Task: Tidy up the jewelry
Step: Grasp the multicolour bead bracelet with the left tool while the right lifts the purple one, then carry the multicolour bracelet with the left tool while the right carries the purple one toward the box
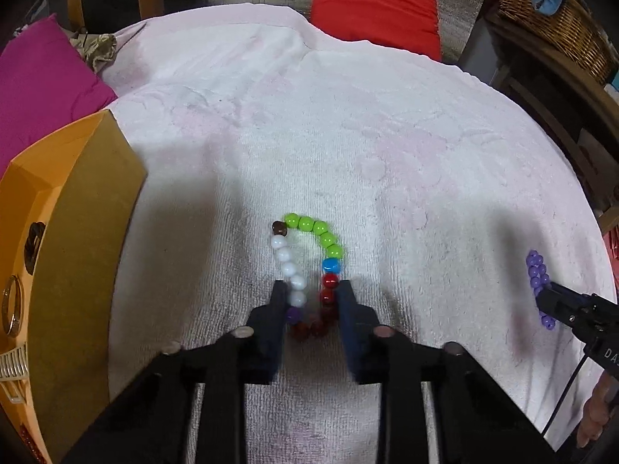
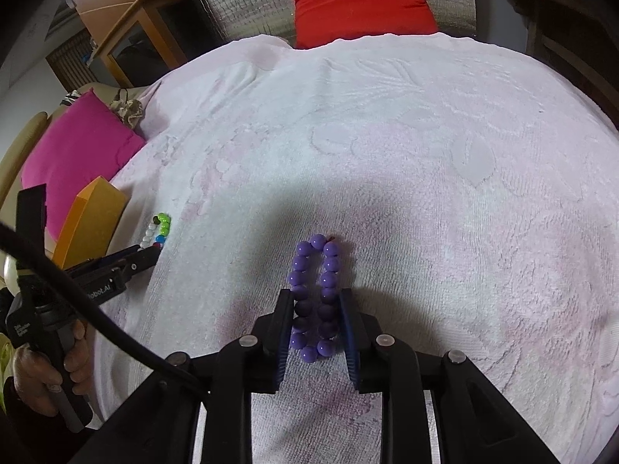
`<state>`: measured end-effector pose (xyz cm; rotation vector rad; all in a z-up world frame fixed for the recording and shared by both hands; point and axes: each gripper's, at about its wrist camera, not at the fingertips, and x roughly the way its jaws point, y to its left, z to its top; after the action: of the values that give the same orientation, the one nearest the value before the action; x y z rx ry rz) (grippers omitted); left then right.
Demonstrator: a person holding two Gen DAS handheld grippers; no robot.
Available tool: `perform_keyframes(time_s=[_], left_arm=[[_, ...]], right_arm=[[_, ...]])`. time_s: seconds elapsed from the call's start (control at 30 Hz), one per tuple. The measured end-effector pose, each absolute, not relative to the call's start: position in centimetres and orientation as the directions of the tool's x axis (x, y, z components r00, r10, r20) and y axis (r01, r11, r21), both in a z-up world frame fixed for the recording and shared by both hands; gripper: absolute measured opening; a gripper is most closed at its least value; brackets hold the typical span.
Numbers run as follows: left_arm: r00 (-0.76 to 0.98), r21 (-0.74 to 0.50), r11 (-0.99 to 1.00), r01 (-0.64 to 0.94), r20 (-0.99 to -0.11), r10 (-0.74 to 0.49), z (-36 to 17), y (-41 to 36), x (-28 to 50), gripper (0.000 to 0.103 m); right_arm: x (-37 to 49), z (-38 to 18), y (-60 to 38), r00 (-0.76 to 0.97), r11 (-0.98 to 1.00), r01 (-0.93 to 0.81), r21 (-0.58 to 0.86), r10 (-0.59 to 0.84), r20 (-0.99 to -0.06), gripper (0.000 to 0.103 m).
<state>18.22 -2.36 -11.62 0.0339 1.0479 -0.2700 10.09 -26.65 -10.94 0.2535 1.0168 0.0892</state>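
Observation:
A multicoloured bead bracelet [image 1: 309,232] with green, white, blue and red beads lies on the white towel [image 1: 348,135]. My left gripper [image 1: 311,290] has its jaws around the bracelet's near half, touching the beads on both sides. A purple bead bracelet [image 2: 315,270] lies squeezed into a long loop on the towel. My right gripper [image 2: 315,295] has its jaws pressed against both sides of it. The purple bracelet also shows at the right of the left wrist view [image 1: 538,270], and the multicoloured one at the left of the right wrist view [image 2: 158,230].
An orange box [image 1: 85,232] stands at the left, with rings and other pieces inside. A magenta cushion [image 1: 42,89] lies behind it and a red cushion [image 1: 375,4] at the back. A wicker basket [image 1: 553,19] stands at the far right.

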Motion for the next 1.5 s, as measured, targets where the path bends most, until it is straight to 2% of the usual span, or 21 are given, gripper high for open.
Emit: perform_keyframes(time_s=[0.1,0.4,0.57,0.67,1.17,1.5], left_arm=[[0.47,-0.102,0.965,0.243,-0.857,-0.21,-11.5,-2.4,18.1,0.02],[0.47,-0.09,0.957,0.275,-0.856,-0.215,-11.4,-3.2,17.0,0.019],[0.481,-0.088,0.953,0.291,-0.847,-0.225,-11.0,-3.5,16.4,0.019],[0.486,-0.091,0.951,0.296,-0.842,-0.232,-10.7,-3.4,16.1,0.019],[0.535,-0.076,0.94,0.333,-0.805,-0.255,-8.7,-3.2,13.7,0.019],[0.604,-0.021,0.955,0.296,-0.771,-0.204,-6.9,-3.1,12.2,0.019]], right_arm=[[10.1,-10.9,-26.5,0.527,0.969,0.042,0.243,0.185,-0.829,0.027],[9.8,-10.8,-25.9,0.537,0.98,0.028,0.196,0.15,-0.83,0.025],[9.7,-10.6,-25.7,0.541,0.981,0.026,0.194,0.149,-0.828,0.013],[9.6,-10.4,-25.6,0.541,0.978,0.02,0.209,0.165,-0.824,0.01],[7.8,-8.9,-26.0,0.579,0.976,-0.016,0.215,0.185,-0.794,0.01],[6.9,-7.8,-25.6,0.605,0.978,-0.015,0.208,0.175,-0.777,0.01]])
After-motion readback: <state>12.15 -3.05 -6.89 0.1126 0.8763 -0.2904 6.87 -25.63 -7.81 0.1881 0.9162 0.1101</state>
